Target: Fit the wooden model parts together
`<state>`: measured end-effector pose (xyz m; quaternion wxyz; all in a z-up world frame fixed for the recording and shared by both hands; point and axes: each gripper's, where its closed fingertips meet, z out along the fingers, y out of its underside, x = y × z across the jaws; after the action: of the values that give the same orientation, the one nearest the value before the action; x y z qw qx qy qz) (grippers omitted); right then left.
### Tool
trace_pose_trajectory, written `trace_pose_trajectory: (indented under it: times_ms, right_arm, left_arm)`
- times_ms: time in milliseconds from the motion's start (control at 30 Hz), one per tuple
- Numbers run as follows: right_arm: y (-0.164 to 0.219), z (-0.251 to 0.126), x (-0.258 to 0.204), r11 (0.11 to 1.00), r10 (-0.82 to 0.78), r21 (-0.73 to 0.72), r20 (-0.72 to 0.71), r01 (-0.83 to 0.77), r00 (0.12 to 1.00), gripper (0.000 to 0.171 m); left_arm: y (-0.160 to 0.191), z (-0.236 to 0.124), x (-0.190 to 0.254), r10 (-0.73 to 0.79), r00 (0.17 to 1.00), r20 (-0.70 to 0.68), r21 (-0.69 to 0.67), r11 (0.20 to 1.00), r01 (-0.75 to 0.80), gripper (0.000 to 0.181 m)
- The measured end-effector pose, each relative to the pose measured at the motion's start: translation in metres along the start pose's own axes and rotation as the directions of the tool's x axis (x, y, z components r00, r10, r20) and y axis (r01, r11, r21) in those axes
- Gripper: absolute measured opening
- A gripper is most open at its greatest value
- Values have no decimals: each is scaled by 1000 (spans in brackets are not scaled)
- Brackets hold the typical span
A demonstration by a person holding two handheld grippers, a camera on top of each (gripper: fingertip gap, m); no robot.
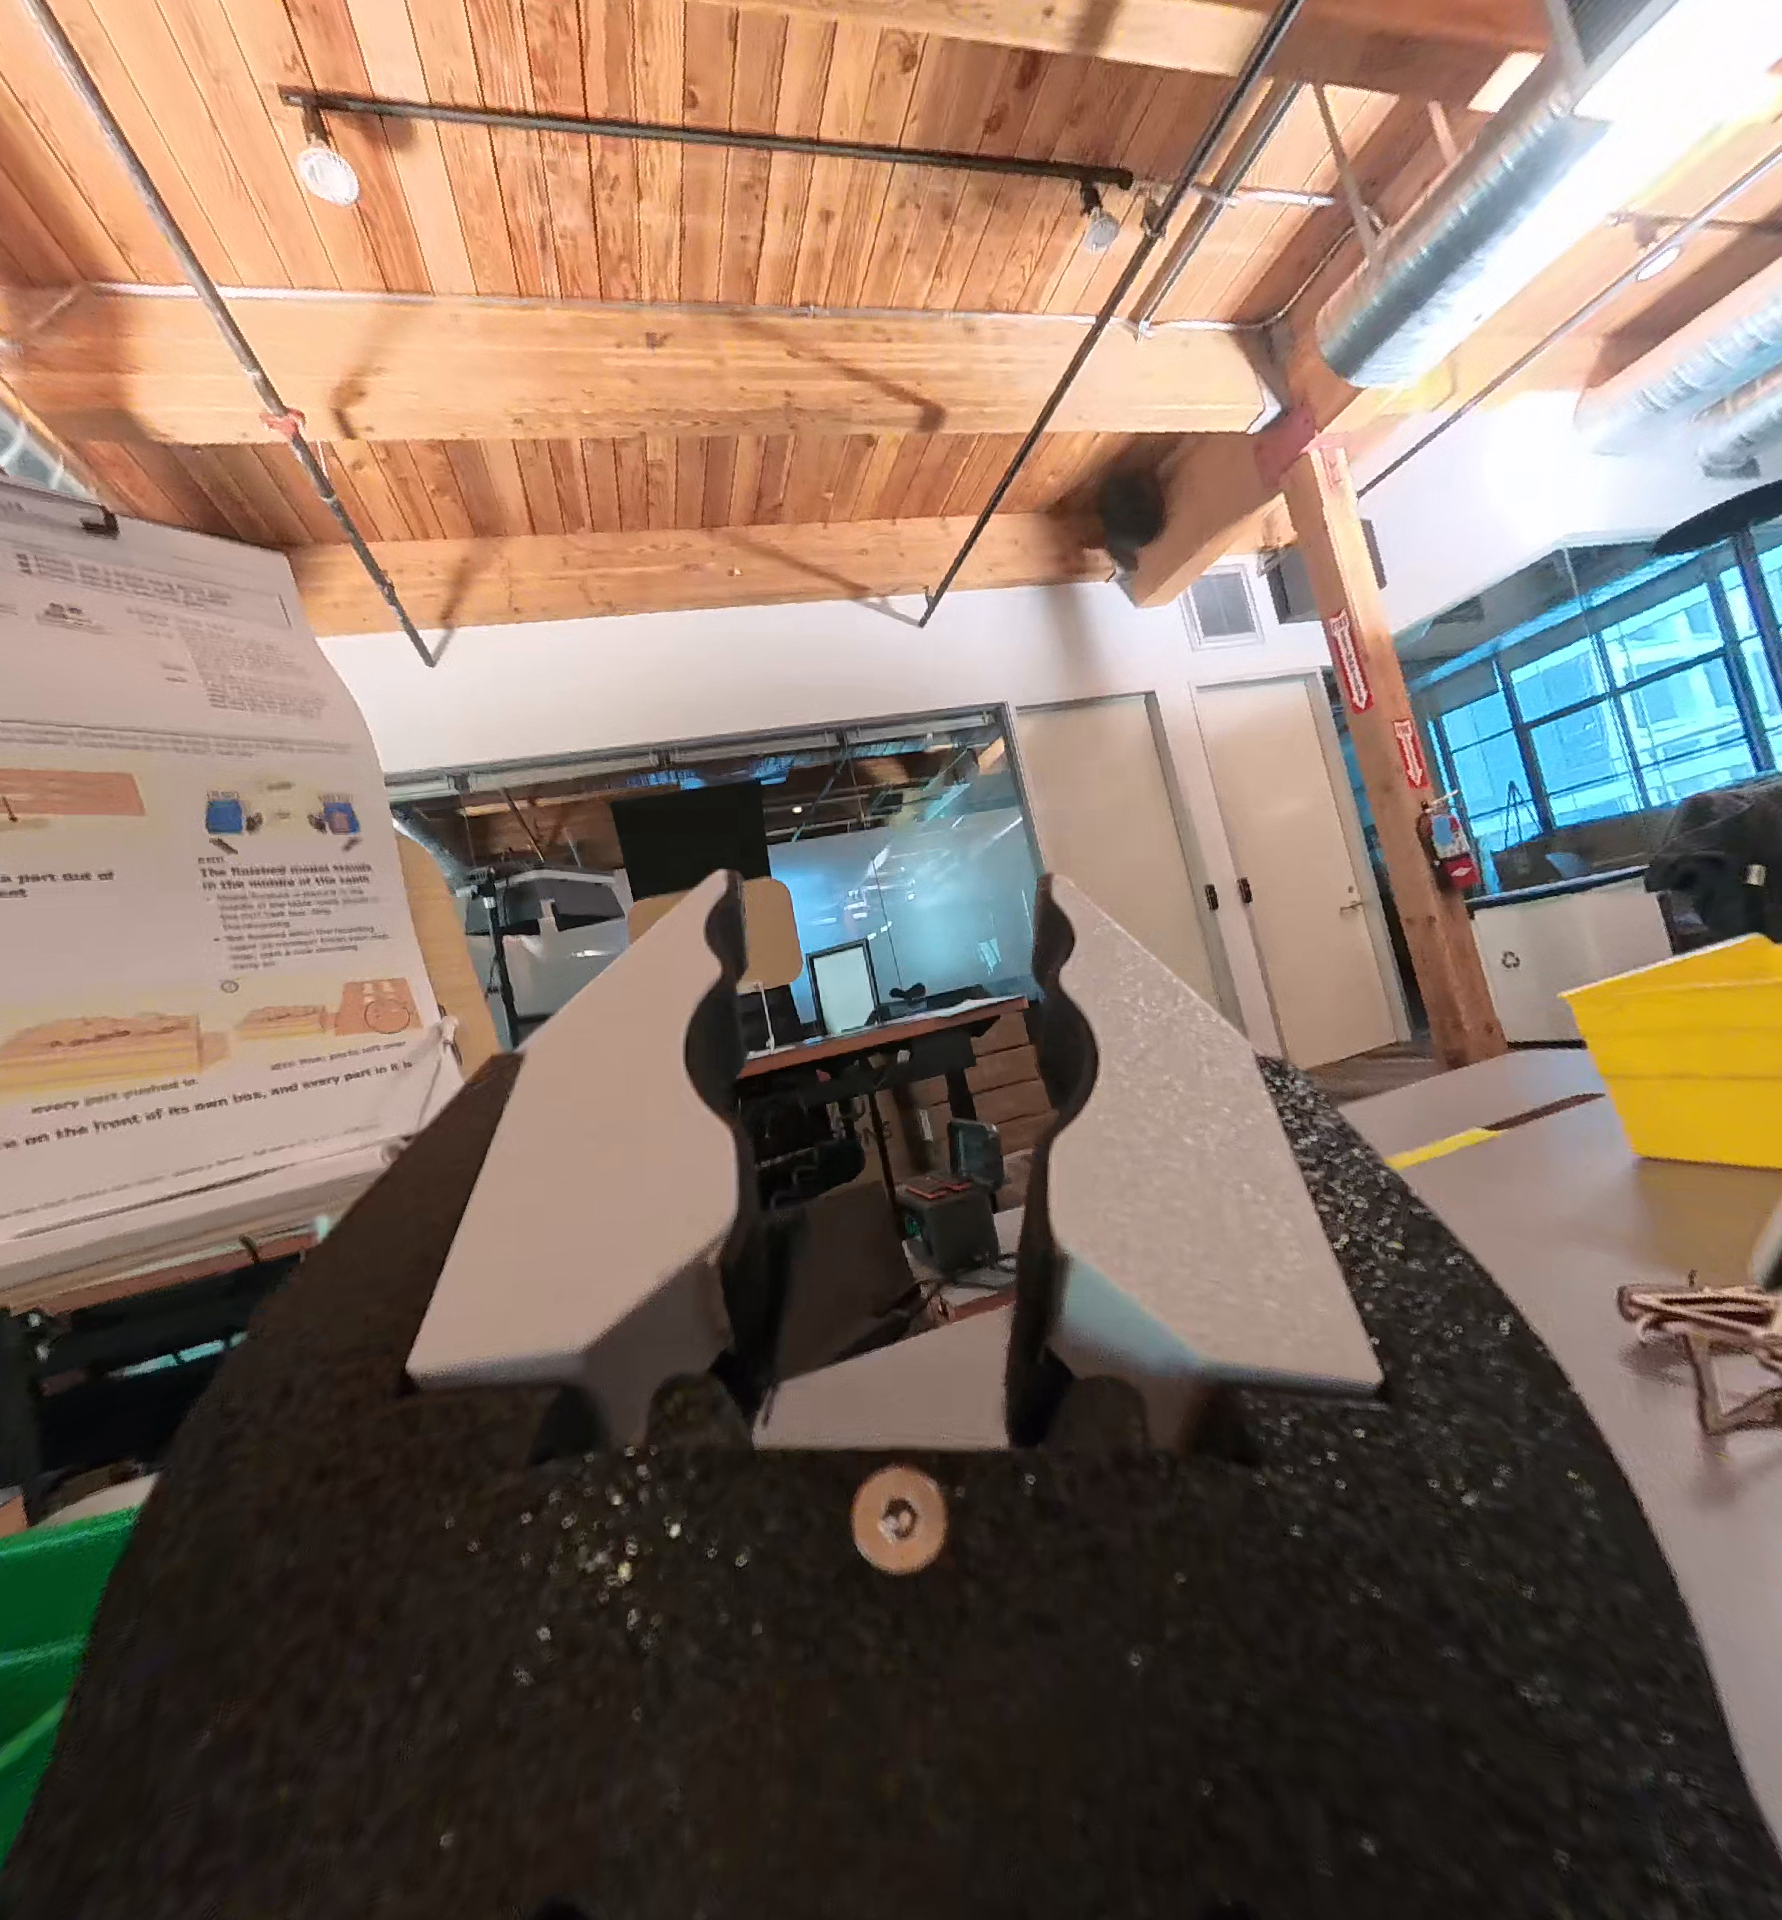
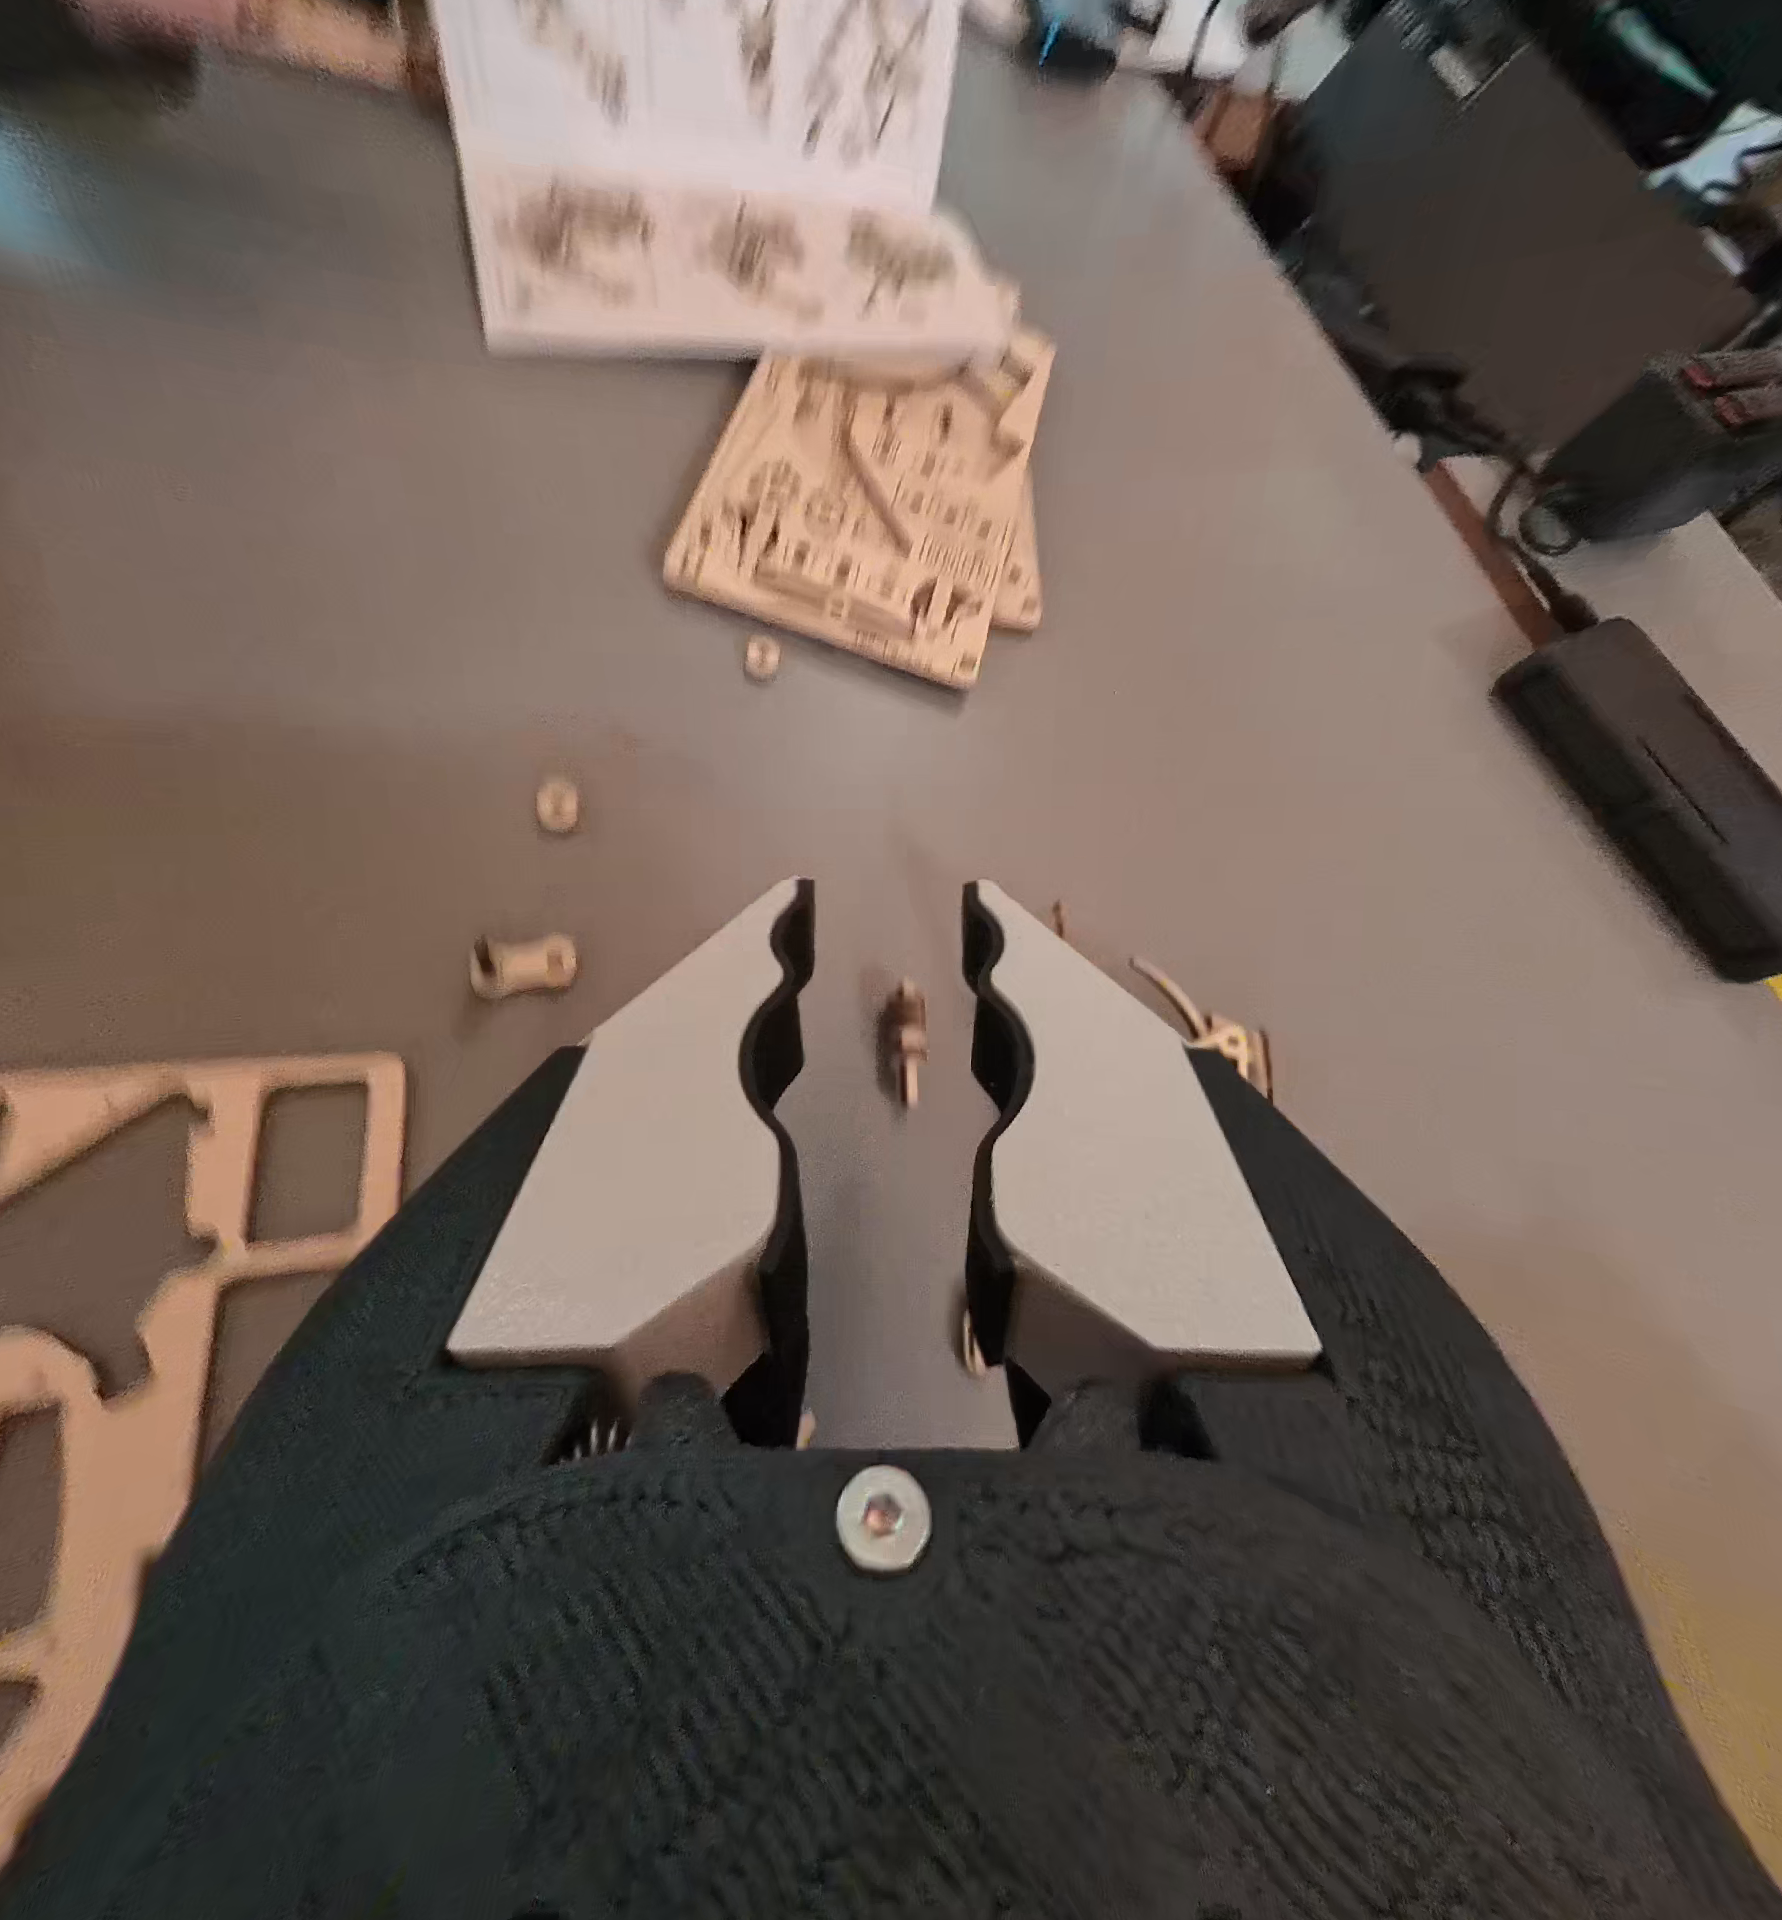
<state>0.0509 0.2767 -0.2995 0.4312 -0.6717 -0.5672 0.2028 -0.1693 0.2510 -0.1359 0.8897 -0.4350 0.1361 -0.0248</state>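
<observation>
My right gripper (image 2: 888, 894) is spread and empty above the table (image 2: 1282, 831), a small part (image 2: 905, 1039) lying on the surface in line with the gap. My left gripper (image 1: 887, 914) is also spread and empty, aimed out into the room. The sheets (image 2: 866, 499) lie at 12 o'clock, loose pieces (image 2: 523, 964) at 10 o'clock, an emptied frame (image 2: 139, 1247) at 8 o'clock. In the left view the partly built model (image 1: 1739, 1340) stands at 3 o'clock.

Risks, as I judge them: the part is thin and may tip or skid if the fingers close off-centre. Motion blur suggests speed, so I may overshoot.
</observation>
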Motion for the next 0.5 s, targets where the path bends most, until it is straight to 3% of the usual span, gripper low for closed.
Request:
trace_pose_trajectory:
  times_ms: [133,233,400,500]
  right_arm:
    - [-40,31,3,940,305,119,124,-320,944,19]
    - [-37,66,10,885,460,0,153,-466,874,24]
    - [-17,104,15,891,406,-247,58,-381,912,57]
    - [-15,112,13,897,308,-344,36,-278,951,63]
  left_arm:
    - [23,4,17,-49,997,-61,-77,996,44,51]
    - [34,5,33,-22,993,-118,-111,994,9,47]
    - [36,5,47,26,983,-180,-116,992,-48,41]
    - [35,6,48,16,982,-187,-119,992,-39,40]
